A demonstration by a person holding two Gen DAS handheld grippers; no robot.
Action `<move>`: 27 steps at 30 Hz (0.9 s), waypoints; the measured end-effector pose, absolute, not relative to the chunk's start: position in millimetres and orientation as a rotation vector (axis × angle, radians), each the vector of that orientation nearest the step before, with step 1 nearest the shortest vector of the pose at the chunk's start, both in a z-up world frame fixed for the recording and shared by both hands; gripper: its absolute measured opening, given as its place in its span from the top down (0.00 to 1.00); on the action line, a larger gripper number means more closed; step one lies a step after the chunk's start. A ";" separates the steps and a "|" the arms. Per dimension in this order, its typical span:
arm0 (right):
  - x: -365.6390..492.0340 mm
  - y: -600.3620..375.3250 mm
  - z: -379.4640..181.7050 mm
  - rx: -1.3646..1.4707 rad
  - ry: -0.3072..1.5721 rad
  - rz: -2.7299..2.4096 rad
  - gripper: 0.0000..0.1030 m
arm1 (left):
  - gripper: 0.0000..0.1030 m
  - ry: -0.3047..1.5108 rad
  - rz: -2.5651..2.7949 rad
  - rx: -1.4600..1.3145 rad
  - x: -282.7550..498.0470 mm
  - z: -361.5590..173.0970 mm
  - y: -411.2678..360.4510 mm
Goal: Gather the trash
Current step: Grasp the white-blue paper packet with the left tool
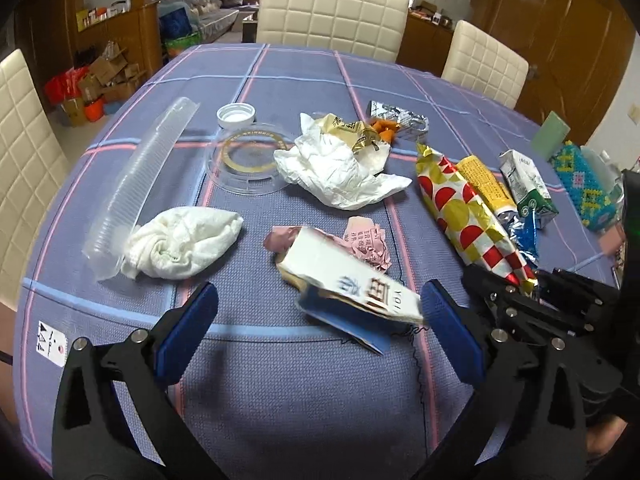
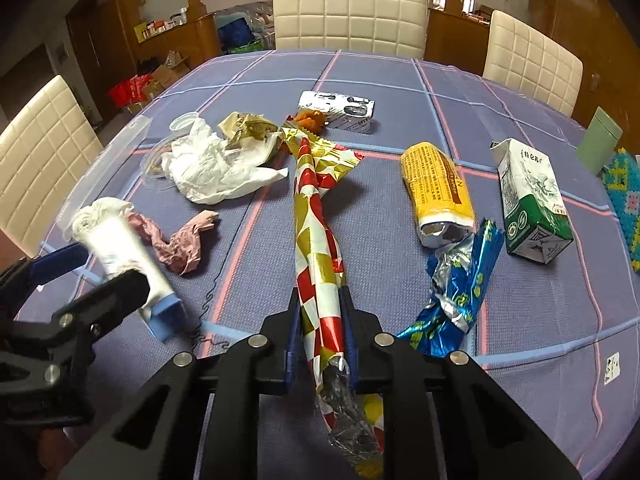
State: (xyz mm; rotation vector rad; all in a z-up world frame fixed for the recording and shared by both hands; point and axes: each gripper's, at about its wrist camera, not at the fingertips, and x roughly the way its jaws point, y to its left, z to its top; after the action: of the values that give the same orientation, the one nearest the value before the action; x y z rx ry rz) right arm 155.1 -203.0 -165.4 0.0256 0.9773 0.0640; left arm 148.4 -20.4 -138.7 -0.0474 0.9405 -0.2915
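Note:
Trash lies scattered on a blue checked tablecloth (image 1: pixel 280 400). My left gripper (image 1: pixel 316 312) is open, its blue pads either side of a white carton (image 1: pixel 352 280) that looks blurred and loose between them; the carton also shows in the right wrist view (image 2: pixel 128 256). My right gripper (image 2: pixel 320 320) is shut on a long red, gold and white foil wrapper (image 2: pixel 316 216), seen in the left wrist view too (image 1: pixel 464 216). Nearby lie a crumpled pink paper (image 1: pixel 366 240), white tissue (image 1: pixel 340 168), a white cloth wad (image 1: pixel 180 240), a yellow packet (image 2: pixel 436 188), a blue foil wrapper (image 2: pixel 456 292) and a green-white milk carton (image 2: pixel 532 200).
A stack of clear plastic cups (image 1: pixel 136 184), a clear lid (image 1: pixel 244 160) and a white cap (image 1: pixel 236 114) sit at the left. A silver packet (image 2: pixel 340 110) lies far back. A beaded box (image 1: pixel 584 184) stands at the right edge. Cream chairs (image 1: pixel 332 12) surround the table.

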 end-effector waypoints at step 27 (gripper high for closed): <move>155.9 -211.1 -168.4 0.044 0.969 0.099 0.83 | 0.71 0.951 -0.298 0.071 147.6 -159.1 -46.4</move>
State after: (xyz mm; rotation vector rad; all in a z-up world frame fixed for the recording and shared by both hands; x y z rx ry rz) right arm 155.9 -211.1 -168.4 0.0444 0.9694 0.0992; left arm 147.6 -46.4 -159.1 0.0708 0.9513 -0.2976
